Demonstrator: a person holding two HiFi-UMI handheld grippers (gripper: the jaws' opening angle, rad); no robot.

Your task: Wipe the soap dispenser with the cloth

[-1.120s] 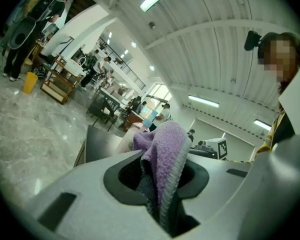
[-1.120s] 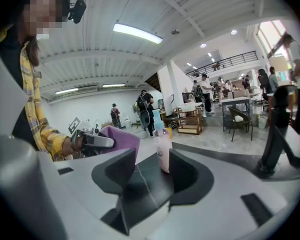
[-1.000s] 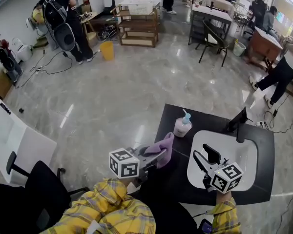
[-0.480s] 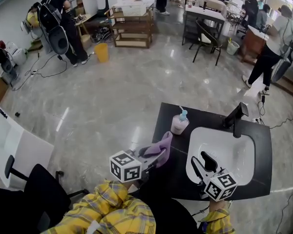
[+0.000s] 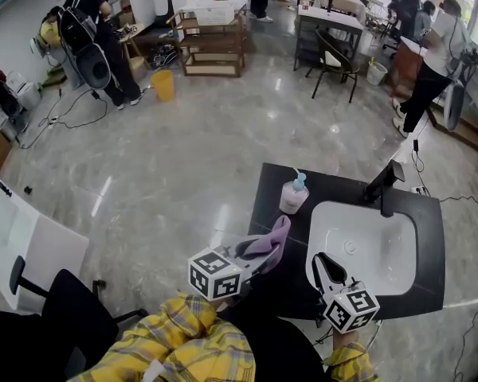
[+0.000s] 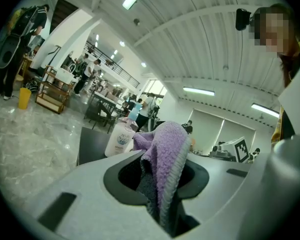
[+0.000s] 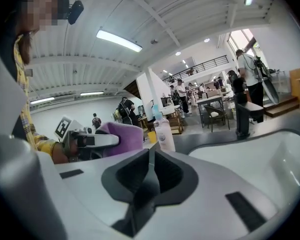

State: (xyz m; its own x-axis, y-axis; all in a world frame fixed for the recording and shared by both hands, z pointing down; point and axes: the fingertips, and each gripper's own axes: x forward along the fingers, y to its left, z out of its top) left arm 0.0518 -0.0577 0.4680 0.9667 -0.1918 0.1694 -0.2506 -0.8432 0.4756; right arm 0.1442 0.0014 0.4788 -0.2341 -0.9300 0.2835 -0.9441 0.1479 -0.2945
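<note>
Grey marble floor all round, and a black counter (image 5: 271, 183) with a white sink (image 5: 382, 253) sits at the lower right of the head view. The soap dispenser (image 5: 294, 195) stands upright at the counter's upper left, just beside the sink's rim, its pump pale blue. Below it and apart from it, the purple cloth (image 5: 271, 239) is pinched in the left gripper (image 5: 259, 255), jaws narrow on the fabric. The right gripper (image 5: 320, 263) hangs over the sink's lower left edge, jaws closing, almost together, nothing between them. A black faucet (image 5: 385, 185) stands at the sink's top edge.
</note>
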